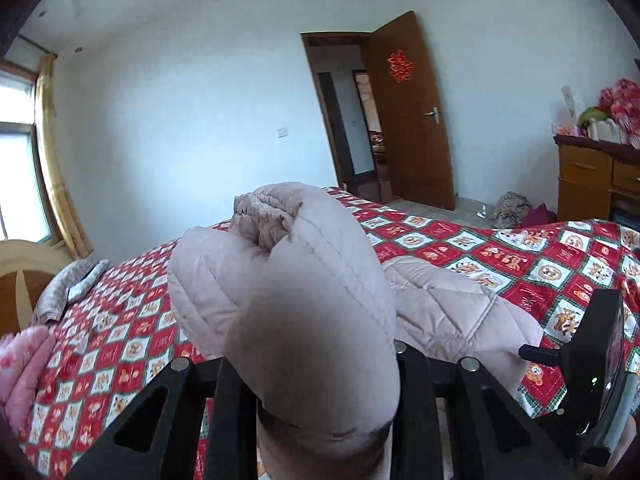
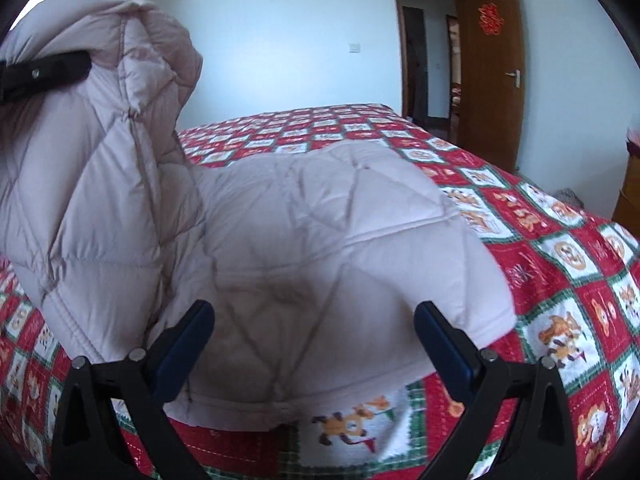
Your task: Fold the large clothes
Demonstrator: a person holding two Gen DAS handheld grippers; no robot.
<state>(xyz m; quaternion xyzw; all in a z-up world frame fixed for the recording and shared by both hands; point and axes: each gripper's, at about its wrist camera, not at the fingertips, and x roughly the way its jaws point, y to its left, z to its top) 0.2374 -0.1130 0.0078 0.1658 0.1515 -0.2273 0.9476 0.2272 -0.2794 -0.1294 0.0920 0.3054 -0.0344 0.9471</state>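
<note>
Left claw (image 1: 320, 380) grips the quilted coat (image 2: 304, 248) — right claw (image 2: 314, 344) gapes wide, holding nothing — above the bedspread (image 2: 560, 264).

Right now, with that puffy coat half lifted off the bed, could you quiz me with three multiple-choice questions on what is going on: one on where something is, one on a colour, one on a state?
1. Where does the lower part of the jacket lie?
A. on the bedspread
B. on the floor
C. on the dresser

2. What colour is the jacket?
A. navy blue
B. pale pinkish beige
C. bright green

3. How do the fingers of the right gripper stand?
A. clamped on a sleeve
B. spread apart, holding nothing
C. shut on the bedspread

Answers:
1. A: it rests on the red patterned bedspread.
2. B: the quilted fabric is pale pinkish beige in both views.
3. B: the two fingers stand wide apart over the jacket, while the left gripper grips a raised part.
</note>
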